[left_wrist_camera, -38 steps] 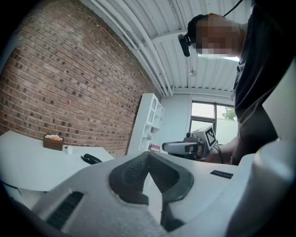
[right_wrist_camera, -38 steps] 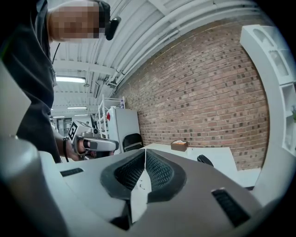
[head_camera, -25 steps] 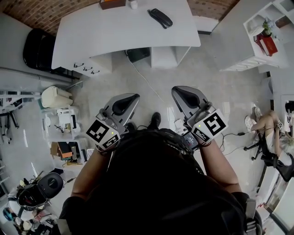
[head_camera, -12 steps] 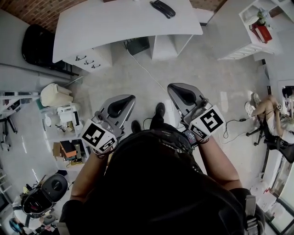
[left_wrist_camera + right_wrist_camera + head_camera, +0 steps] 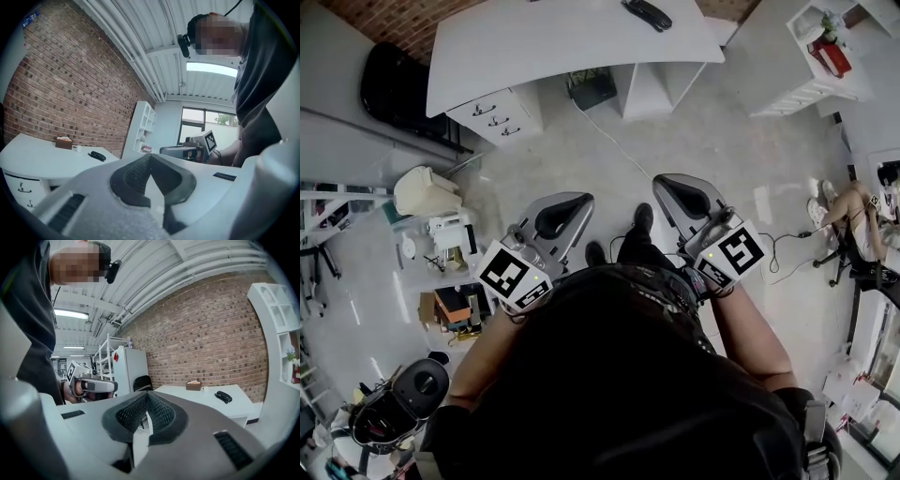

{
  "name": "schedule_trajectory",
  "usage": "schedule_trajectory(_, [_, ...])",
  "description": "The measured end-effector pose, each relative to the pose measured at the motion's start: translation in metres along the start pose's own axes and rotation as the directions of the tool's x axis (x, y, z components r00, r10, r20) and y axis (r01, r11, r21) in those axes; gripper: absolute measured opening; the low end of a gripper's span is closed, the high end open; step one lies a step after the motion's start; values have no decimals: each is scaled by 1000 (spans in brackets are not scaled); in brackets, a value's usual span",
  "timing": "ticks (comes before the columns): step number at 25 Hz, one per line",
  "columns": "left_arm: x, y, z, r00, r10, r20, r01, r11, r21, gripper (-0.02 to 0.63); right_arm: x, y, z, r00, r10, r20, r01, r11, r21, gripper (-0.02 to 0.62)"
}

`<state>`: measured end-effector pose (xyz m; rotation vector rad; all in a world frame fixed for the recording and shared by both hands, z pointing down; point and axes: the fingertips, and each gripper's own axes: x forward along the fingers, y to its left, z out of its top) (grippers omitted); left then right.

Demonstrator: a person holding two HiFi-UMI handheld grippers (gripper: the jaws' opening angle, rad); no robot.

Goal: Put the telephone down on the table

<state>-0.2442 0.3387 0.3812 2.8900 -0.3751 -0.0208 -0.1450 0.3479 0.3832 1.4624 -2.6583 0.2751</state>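
I am keeping my left claw (image 5: 150,158) shut, its ribbed pads meeting at the tip with nothing between them. My right claw (image 5: 146,401) is shut on nothing too. I am holding both side by side in front of me, well short of the white table (image 5: 562,52).

The telephone (image 5: 648,13) is lying on the far right part of that table, well apart from both claws.

A small brown box (image 5: 193,386) is sitting on the table left of the telephone, with something pale poking out of its top. A white cup (image 5: 76,148) is standing between the two. On the right, a white shelf unit (image 5: 797,70) is holding a red thing (image 5: 831,58) and a small plant (image 5: 827,28).

Only the gripper views are showing the box and cup; the head view is cutting them off. The head view alone is showing the drawers (image 5: 497,117) under the table's left end and a cable (image 5: 600,131) trailing across the floor.
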Motion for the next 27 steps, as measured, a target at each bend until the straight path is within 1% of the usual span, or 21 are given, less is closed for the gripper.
schedule_trajectory(3, [-10,-10,3,1000,-24,11,24,1000,14,8,-5,17,1,1000,-24,12,24,1000,-4,15])
schedule_trajectory(5, [-18,-10,4,1000,-28,14,27,1000,15,8,-5,25,2,999,-39,22,39,999,-5,15])
schedule_trajectory(11, [-28,-11,4,999,-35,30,35,999,12,8,-2,38,6,999,-42,31,42,999,-14,15])
schedule_trajectory(16, [-28,-18,7,998,-47,40,46,999,20,8,-9,40,8,999,-46,29,46,999,-23,15])
schedule_trajectory(21, [-29,-19,9,998,-40,41,40,999,15,8,-11,41,9,999,-46,28,46,999,-21,15])
schedule_trajectory(27, [-27,-21,2,999,-39,35,39,999,6,8,-14,39,4,999,-47,24,47,999,-15,15])
